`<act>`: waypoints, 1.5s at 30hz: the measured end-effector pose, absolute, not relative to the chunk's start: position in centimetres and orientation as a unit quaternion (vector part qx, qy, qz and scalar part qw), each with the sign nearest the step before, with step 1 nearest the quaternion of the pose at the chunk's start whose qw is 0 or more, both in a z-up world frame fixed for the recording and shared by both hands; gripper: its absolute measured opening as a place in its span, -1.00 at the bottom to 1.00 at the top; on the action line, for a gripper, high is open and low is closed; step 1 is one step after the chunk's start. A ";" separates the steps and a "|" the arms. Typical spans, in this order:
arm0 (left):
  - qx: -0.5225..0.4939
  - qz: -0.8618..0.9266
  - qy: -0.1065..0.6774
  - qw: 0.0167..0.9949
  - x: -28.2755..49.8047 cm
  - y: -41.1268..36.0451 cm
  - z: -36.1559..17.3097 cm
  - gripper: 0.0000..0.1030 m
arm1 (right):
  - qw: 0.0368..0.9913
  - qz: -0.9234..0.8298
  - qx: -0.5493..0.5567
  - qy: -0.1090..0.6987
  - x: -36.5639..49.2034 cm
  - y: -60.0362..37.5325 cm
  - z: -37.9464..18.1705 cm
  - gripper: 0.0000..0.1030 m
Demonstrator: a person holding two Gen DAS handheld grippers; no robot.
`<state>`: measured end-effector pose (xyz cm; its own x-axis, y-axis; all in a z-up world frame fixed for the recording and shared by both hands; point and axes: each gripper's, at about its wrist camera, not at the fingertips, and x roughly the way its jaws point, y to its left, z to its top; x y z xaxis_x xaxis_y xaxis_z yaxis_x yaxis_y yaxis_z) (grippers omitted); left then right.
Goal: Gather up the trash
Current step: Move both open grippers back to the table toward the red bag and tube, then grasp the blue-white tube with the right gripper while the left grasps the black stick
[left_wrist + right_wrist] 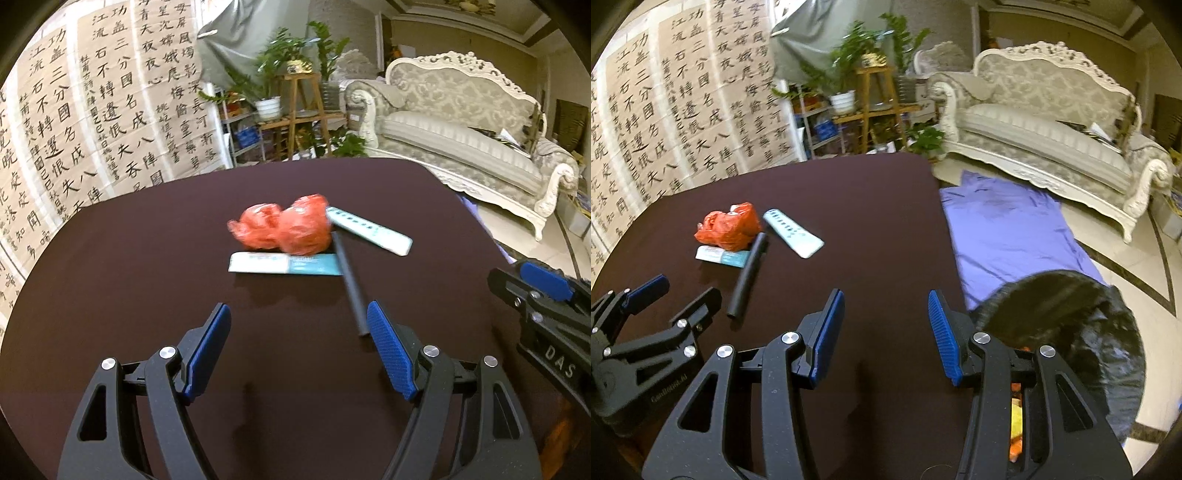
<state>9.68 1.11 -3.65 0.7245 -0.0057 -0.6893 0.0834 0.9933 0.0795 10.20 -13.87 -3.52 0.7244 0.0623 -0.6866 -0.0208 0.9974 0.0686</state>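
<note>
Your left gripper [299, 332] is spread wide w/ nothing between the pads, over the dark table [110, 280]; ahead lies the trash: crumpled red bag [286, 226] resting on a white/teal packet [284, 264], black tube [351, 284] angled just right of them, its near end by your right pad, and a pale remote [369, 230] behind. Your right gripper [886, 328] is also released, empty, near the table's right edge. Off that edge, a black-lined bin [1071, 332] on the floor beside a purple cloth [1008, 229].
</note>
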 end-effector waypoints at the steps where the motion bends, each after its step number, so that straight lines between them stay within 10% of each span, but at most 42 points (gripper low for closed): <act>1: 0.048 -0.022 0.374 0.926 9.9 1.6 -3.7 0.44 | 0.927 0.027 0.024 0.373 10.8 -13.3 -3.6 -0.10; 27: 0.020 0.001 0.399 0.917 11.9 5.7 -4.2 0.44 | 0.898 0.087 -0.038 0.429 20.5 -5.8 -5.1 -0.10; 34: 0.024 0.002 0.397 0.918 12.0 5.5 -4.0 0.44 | 0.899 0.087 -0.062 0.426 19.1 -5.5 -5.1 -0.46; 45: 0.024 -0.011 0.389 0.921 11.9 4.4 -3.9 0.44 | 0.902 0.070 -0.030 0.425 13.5 -9.1 -5.1 -0.51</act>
